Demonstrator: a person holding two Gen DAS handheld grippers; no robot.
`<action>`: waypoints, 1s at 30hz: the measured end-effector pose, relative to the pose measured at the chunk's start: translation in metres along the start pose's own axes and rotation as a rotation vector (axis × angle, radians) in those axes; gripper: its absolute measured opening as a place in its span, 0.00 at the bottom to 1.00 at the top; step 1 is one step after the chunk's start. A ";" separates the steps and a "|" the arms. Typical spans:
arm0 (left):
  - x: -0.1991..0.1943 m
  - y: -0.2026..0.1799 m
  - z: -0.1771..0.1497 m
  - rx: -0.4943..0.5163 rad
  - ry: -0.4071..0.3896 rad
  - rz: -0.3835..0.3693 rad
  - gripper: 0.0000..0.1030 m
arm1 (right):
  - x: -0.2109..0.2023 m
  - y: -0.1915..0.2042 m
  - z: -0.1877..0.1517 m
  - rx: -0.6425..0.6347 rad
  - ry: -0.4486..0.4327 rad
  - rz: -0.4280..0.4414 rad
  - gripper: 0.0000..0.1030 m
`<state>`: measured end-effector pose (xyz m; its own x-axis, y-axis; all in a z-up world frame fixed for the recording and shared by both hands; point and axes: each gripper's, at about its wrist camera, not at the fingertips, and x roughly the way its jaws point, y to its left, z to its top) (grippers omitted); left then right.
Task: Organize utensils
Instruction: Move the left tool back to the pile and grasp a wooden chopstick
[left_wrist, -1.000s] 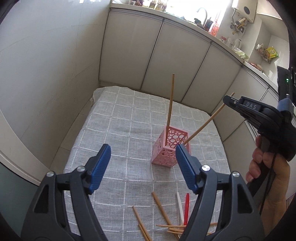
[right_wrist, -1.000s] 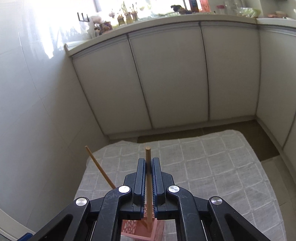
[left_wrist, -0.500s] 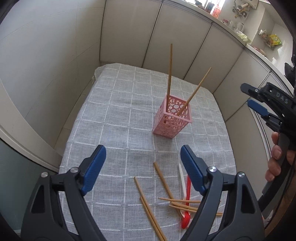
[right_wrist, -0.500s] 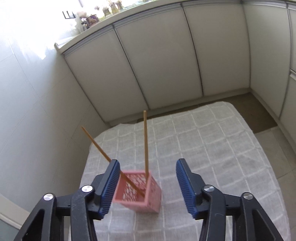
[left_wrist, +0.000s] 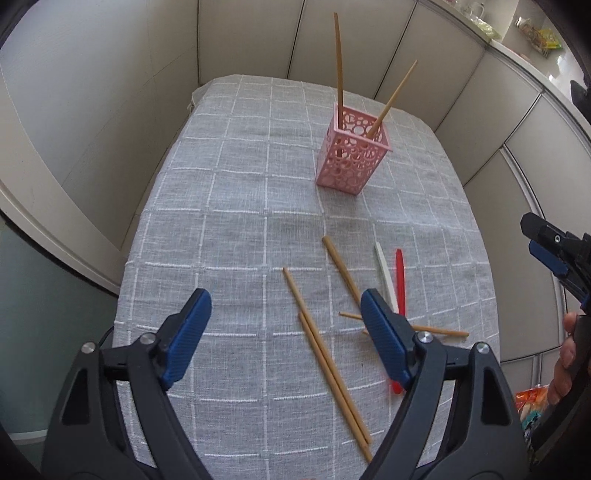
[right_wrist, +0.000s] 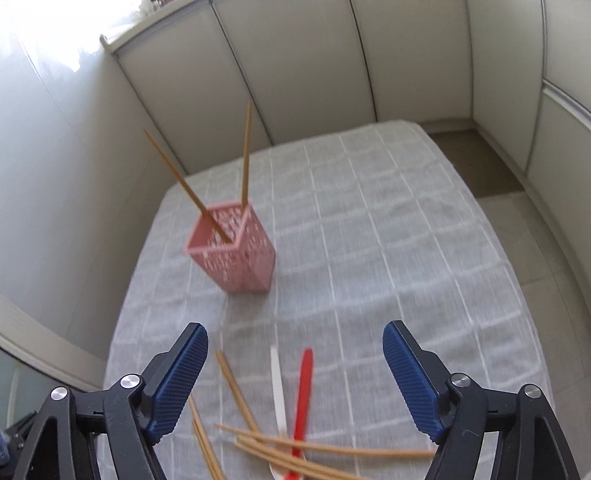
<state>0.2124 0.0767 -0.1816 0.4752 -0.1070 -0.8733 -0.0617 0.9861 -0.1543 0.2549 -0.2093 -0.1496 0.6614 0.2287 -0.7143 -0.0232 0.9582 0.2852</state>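
Lying loose below empty jaws, chopsticks (left_wrist: 325, 354), left jaws apart, right jaws opening.

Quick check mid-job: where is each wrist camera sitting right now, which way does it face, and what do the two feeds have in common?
Left wrist: behind the left gripper, angled down at the chopsticks on the tablecloth; its open jaws and the right gripper show.
Right wrist: behind the right gripper, jaws opening, empty, facing down over the table.
Shared: pink holder with two chopsticks, red spoon, white spoon.
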 end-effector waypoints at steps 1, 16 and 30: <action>0.002 0.000 -0.001 0.006 0.011 0.008 0.81 | 0.000 -0.001 -0.006 -0.008 0.011 -0.003 0.82; 0.045 -0.008 -0.020 0.018 0.124 0.045 0.81 | 0.032 -0.031 -0.063 0.038 0.268 -0.095 0.89; 0.104 -0.004 0.000 -0.122 0.193 -0.051 0.25 | 0.048 -0.036 -0.067 0.016 0.324 -0.145 0.89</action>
<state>0.2622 0.0615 -0.2716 0.3045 -0.1901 -0.9334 -0.1534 0.9573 -0.2450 0.2369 -0.2211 -0.2372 0.3852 0.1361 -0.9128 0.0671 0.9823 0.1748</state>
